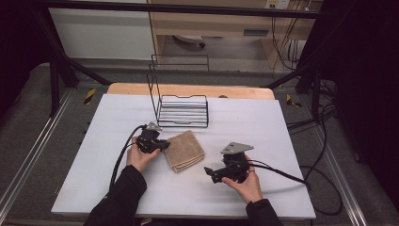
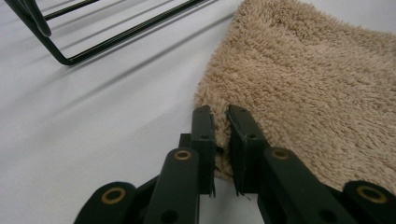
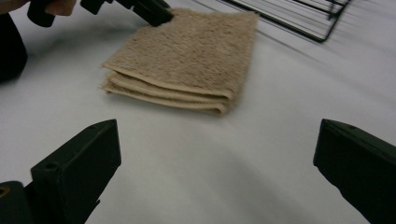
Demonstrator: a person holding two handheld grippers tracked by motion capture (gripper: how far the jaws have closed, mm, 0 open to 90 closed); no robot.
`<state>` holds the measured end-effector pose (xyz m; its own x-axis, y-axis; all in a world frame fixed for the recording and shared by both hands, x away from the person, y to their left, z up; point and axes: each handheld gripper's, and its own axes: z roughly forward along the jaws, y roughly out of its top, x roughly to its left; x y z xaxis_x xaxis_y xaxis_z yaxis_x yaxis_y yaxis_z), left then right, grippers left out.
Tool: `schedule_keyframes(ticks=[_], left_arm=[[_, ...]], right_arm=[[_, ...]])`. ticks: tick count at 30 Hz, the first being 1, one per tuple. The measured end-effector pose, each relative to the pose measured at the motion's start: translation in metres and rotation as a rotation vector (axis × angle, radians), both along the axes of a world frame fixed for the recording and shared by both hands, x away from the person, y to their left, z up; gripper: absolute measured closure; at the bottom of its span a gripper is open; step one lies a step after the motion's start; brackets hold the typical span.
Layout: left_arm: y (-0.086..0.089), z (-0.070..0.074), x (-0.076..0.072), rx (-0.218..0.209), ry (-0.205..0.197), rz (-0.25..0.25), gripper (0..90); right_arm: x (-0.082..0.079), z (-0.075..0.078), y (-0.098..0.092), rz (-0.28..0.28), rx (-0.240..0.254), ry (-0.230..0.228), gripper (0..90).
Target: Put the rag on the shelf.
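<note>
A folded beige towel [image 1: 185, 150] [image 2: 317, 84] [image 3: 187, 60] lies flat on the white table [image 1: 244, 127], just in front of the wire rack. My left gripper [image 1: 164, 146] [image 2: 219, 114] is at the towel's left edge and is shut on it, with the pile pinched between the two jaws. In the right gripper view the left gripper [image 3: 149, 11] meets the towel's far corner. My right gripper [image 1: 209, 173] [image 3: 215, 140] is to the right of the towel and nearer the person, apart from it. It points at the layered edge, open wide and empty.
A black wire rack [image 1: 182, 110] [image 2: 70, 51] [image 3: 299, 18] with an upright back frame stands behind the towel. Cables [image 1: 282, 172] trail from both grippers across the table. A wooden strip [image 1: 188, 89] runs along the far edge.
</note>
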<state>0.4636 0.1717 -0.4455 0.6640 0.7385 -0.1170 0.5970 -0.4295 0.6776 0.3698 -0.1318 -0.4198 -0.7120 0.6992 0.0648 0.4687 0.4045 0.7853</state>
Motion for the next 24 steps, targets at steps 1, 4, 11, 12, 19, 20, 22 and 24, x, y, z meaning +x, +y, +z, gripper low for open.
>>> schedule_keyframes(ticks=[1,4,11,12,19,20,22,24], left_arm=[[0.0,0.0,0.0,0.003,0.0,-0.002,80.3],[-0.001,0.0,-0.001,0.013,-0.008,-0.003,80.3],[-0.002,0.001,-0.001,0.023,-0.011,-0.011,80.3],[-0.002,0.001,-0.001,0.024,-0.012,-0.012,80.3],[-0.001,0.0,0.0,0.017,-0.01,-0.012,80.3],[-0.001,0.0,0.0,0.018,-0.01,-0.012,80.3],[-0.001,0.001,0.0,0.019,-0.01,-0.013,80.3],[-0.001,0.0,0.0,0.016,-0.01,-0.015,80.3]], right_arm=[[0.0,0.0,0.007,0.007,0.006,0.004,2.4],[0.004,0.001,0.027,0.031,0.02,0.01,5.4],[0.012,-0.002,0.07,0.071,-0.006,0.018,18.0],[0.013,-0.003,0.075,0.083,-0.013,0.022,19.7],[0.017,-0.013,0.108,0.137,-0.062,0.05,38.4],[0.017,-0.014,0.111,0.14,-0.065,0.05,41.2],[0.019,-0.017,0.116,0.148,-0.069,0.059,46.1],[0.019,-0.02,0.121,0.151,-0.096,0.055,49.4]])
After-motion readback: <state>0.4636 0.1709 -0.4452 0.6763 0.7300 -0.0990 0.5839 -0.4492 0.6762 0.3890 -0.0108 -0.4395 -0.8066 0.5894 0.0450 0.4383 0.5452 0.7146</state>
